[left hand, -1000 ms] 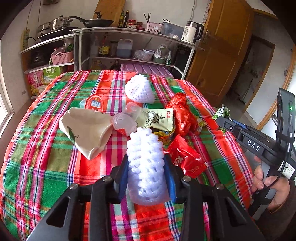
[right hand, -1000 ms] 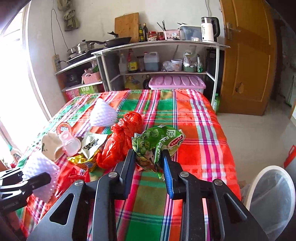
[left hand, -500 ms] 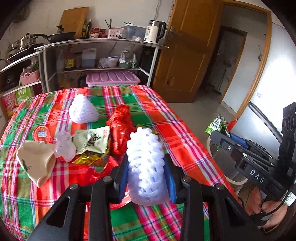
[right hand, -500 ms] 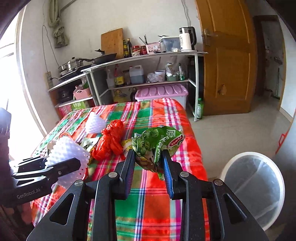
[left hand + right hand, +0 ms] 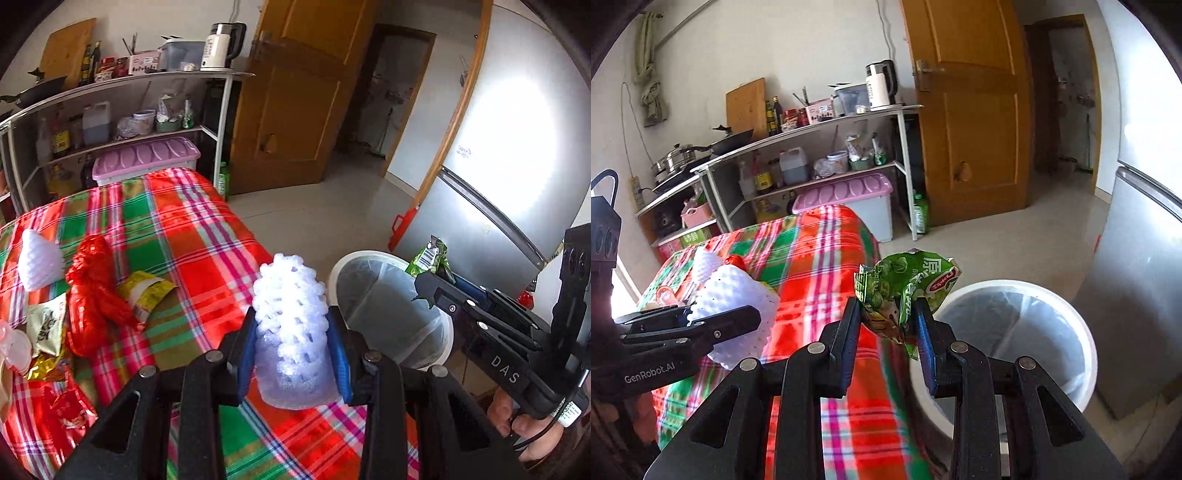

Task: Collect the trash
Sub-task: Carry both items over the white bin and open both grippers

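My left gripper (image 5: 293,354) is shut on a white foam fruit net (image 5: 290,325) and holds it above the table's right edge, beside the white bin (image 5: 391,314). My right gripper (image 5: 888,341) is shut on a crumpled green snack bag (image 5: 905,291) and holds it at the near left rim of the lined white bin (image 5: 1008,332). The right gripper with the green bag (image 5: 430,256) also shows over the bin in the left wrist view. The left gripper and its foam net (image 5: 738,302) show at the left of the right wrist view.
On the plaid tablecloth (image 5: 192,236) lie a red plastic bag (image 5: 92,288), a second foam net (image 5: 38,262), a yellow wrapper (image 5: 146,295) and several other wrappers. A kitchen shelf (image 5: 122,122) stands behind, a wooden door (image 5: 295,103) and a fridge (image 5: 491,184) to the right.
Both grippers have swung right, away from the trash pile, carrying the foam net and the green bag. The white bin has come close under the right gripper.
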`<state>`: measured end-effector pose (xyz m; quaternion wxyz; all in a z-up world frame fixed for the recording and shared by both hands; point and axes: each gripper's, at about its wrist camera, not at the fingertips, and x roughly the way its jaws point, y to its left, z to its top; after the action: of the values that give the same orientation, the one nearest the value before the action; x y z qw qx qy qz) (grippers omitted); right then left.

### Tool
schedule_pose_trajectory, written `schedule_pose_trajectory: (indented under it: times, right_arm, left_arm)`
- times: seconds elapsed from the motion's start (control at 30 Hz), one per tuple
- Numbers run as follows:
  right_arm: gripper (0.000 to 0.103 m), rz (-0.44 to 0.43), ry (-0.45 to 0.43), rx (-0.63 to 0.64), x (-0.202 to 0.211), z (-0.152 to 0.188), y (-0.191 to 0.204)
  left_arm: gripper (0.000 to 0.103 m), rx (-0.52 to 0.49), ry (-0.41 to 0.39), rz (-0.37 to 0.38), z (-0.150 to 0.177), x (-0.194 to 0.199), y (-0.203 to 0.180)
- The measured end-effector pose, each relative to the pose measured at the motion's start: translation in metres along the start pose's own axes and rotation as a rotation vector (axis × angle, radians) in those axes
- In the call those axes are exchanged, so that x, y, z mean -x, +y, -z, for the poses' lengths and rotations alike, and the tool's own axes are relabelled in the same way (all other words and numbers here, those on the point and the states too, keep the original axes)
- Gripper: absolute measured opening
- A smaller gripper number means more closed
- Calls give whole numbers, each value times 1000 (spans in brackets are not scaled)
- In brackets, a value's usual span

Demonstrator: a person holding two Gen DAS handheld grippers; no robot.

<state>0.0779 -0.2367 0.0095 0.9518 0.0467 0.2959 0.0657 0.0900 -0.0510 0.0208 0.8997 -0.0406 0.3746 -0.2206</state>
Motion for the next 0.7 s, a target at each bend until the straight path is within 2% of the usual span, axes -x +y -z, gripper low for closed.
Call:
schedule_pose_trajectory:
  times: [0.27,0.4,0.7]
  right_arm:
    - [30,124,26,-58,2,9,-60]
    - [30,158,61,-86,-5,18,-81]
    - [31,202,147,-123,-27,38,-119]
  left_arm:
    - [37,-110,54,60,-10,-44,-55]
    - [38,-128,104,103,-9,-70,-74]
    - [38,-165,186,97,-5,-114,-98]
